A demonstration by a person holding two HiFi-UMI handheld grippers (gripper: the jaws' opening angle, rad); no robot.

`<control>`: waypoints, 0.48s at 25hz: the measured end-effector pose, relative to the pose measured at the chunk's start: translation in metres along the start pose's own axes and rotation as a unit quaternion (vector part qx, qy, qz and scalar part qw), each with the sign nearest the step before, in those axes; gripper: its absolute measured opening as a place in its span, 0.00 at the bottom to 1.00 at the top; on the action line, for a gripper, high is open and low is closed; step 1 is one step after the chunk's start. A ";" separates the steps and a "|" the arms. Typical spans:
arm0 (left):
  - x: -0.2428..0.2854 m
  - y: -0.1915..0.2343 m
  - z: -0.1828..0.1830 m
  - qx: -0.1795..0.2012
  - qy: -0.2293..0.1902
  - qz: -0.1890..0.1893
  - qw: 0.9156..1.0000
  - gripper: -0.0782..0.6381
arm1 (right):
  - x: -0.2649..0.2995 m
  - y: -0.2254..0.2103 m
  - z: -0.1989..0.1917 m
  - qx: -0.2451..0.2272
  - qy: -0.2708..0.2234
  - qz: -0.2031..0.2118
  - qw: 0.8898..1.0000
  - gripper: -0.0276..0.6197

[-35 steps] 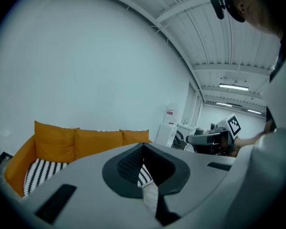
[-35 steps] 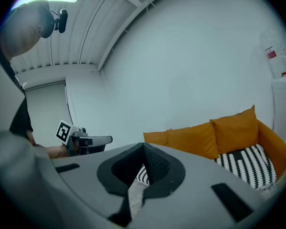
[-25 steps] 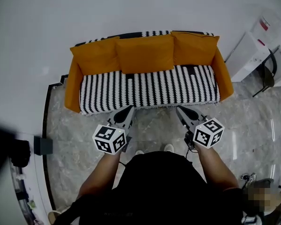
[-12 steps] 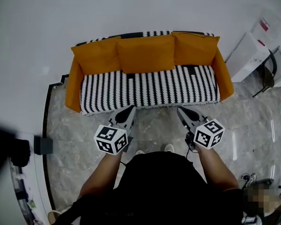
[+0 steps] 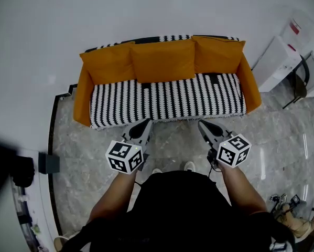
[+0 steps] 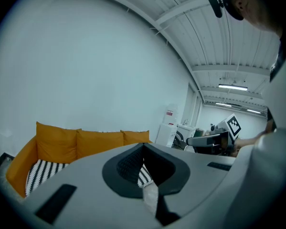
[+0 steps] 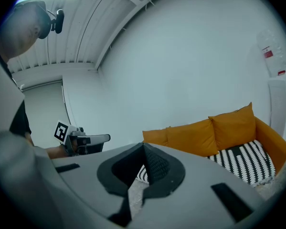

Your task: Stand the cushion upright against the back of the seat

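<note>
Three orange cushions stand upright against the sofa's back: left cushion (image 5: 107, 62), middle cushion (image 5: 163, 60), right cushion (image 5: 218, 54). The sofa seat (image 5: 167, 100) wears a black-and-white striped cover. My left gripper (image 5: 144, 125) and right gripper (image 5: 203, 125) hover over the floor just in front of the seat's front edge, both shut and empty, touching nothing. In the left gripper view the cushions (image 6: 99, 142) show beyond the closed jaws; in the right gripper view the cushions (image 7: 212, 131) show likewise.
Orange armrests (image 5: 82, 96) bound the sofa at both ends. White cabinets (image 5: 282, 59) and a chair stand at the right. A black box (image 5: 48, 163) sits on the marble floor at the left. The white wall rises behind the sofa.
</note>
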State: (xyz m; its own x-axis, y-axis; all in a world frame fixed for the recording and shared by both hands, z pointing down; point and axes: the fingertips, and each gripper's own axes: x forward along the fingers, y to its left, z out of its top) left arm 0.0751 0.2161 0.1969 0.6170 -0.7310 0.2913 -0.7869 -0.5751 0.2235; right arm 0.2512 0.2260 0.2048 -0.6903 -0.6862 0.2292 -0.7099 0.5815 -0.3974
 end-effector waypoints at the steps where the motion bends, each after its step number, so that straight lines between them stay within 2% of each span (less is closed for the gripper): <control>1: 0.000 0.000 0.000 0.000 -0.001 0.000 1.000 0.13 | 0.000 0.000 0.000 0.001 0.001 0.001 1.000 0.10; 12: 0.000 -0.003 0.002 0.006 -0.001 -0.003 1.000 0.13 | -0.002 -0.001 0.004 -0.007 0.002 0.002 1.000 0.10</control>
State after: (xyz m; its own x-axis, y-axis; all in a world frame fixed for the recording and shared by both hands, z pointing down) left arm 0.0773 0.2170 0.1944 0.6211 -0.7288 0.2882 -0.7837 -0.5833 0.2137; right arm 0.2537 0.2253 0.2010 -0.6937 -0.6818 0.2321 -0.7092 0.5903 -0.3856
